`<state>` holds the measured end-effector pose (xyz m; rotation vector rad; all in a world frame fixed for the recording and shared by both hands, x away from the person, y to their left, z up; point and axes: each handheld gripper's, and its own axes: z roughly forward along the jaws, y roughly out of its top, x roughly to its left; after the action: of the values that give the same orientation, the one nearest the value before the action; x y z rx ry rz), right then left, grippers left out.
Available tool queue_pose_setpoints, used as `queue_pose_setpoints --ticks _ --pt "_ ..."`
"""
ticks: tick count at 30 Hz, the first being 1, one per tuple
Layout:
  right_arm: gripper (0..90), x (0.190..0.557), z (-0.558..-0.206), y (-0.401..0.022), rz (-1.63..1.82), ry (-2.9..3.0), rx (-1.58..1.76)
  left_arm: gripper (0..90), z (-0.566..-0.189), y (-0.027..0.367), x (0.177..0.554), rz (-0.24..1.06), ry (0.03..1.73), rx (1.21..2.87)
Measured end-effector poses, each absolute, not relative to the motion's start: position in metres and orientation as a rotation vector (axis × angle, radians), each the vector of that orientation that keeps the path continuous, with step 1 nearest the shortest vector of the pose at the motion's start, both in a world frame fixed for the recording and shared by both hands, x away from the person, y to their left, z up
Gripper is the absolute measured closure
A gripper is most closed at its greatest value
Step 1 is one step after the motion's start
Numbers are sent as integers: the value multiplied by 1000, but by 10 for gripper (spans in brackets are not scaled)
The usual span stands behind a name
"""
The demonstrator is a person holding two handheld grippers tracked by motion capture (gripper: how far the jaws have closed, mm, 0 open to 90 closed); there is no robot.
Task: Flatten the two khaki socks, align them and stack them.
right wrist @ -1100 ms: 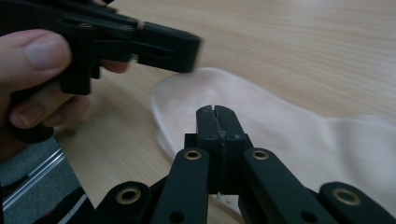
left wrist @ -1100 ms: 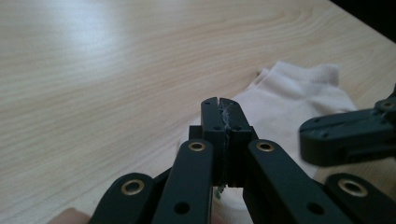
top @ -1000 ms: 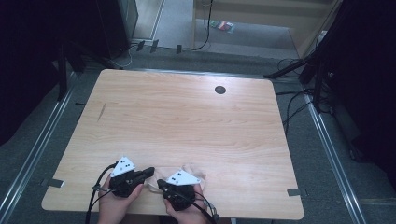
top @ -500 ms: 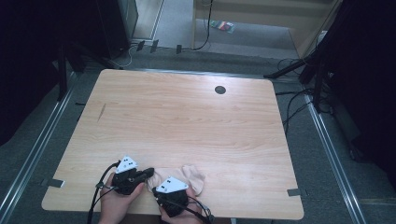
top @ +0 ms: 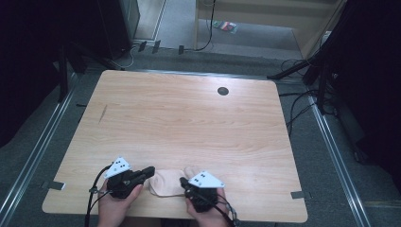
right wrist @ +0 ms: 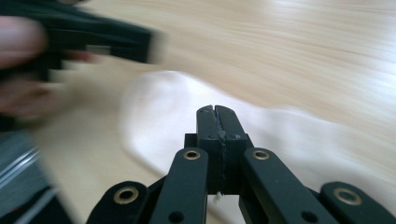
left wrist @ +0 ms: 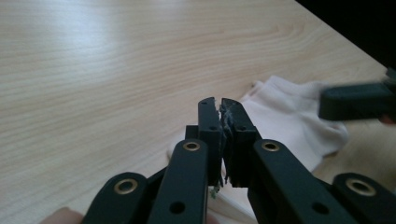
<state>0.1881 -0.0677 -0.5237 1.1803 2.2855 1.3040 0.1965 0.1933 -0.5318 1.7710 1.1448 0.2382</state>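
A light wooden table [top: 189,123] carries a pale sock [top: 168,183], lying flat near its front edge. A dark round hole [top: 222,91] sits well behind the sock

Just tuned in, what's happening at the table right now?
A person works a pale sock lying at the near edge of the wooden table, one gripper at each end. The left gripper and right gripper both have their jaws shut. Whether either pinches fabric is hard to tell; the right gripper view is blurred.
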Motion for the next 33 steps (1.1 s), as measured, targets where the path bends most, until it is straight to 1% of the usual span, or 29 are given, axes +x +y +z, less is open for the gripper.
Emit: queue_pose_setpoints --ticks 1,4,8,10,13,15,17,19,20,21,23,24,26,27,28,29,30,31,32,33 --pt "900 191 -526 -75 1270 2264 1216 895 -533 190 195 218 1150 1798" --pt "900 199 -545 -87 1119 2262 1299 900 -542 188 192 222 1197 1857" --pt "900 202 -548 -90 1136 2265 1343 900 -550 196 190 175 1224 1908" --pt "900 204 -548 -92 1134 2273 1348 900 -550 199 188 192 1205 1933" --pt "900 207 -548 -96 1129 2272 1378 900 -549 201 187 280 1207 2003" --pt "900 208 -547 -99 1118 2271 1380 900 -551 210 188 243 1231 1963" --pt "900 208 -547 -100 1115 2273 1385 900 -551 215 188 240 1235 1946" --pt "900 208 -547 -101 1142 2286 1365 900 -545 221 187 176 1187 1843" --pt "875 207 -546 -102 1165 2266 1374 883 -542 222 187 169 1170 1809" --pt "870 206 -544 -102 1186 2250 1372 870 -537 222 187 185 1151 1775" --pt "854 201 -536 -96 1277 2212 1351 817 -533 217 194 198 1148 1765" --pt "814 196 -530 -84 1350 2219 1303 746 -534 215 197 182 1153 1760" --pt "807 194 -529 -78 1370 2239 1281 732 -536 210 205 153 1164 1755" --pt "771 187 -529 -59 1395 2296 1217 695 -538 205 212 125 1189 1767" --pt "771 187 -529 -59 1395 2296 1217 694 -538 205 212 125 1189 1767" --pt "745 184 -529 -53 1403 2316 1194 694 -539 203 215 103 1194 1770" --pt "690 178 -532 -36 1419 2365 1130 679 -542 199 219 56 1193 1804" --pt "690 178 -532 -36 1419 2365 1130 678 -542 199 219 56 1193 1804" --pt "655 174 -536 -25 1429 2402 1083 684 -543 198 220 45 1195 1820" --pt "655 174 -536 -25 1429 2402 1083 684 -544 198 220 38 1203 1827"
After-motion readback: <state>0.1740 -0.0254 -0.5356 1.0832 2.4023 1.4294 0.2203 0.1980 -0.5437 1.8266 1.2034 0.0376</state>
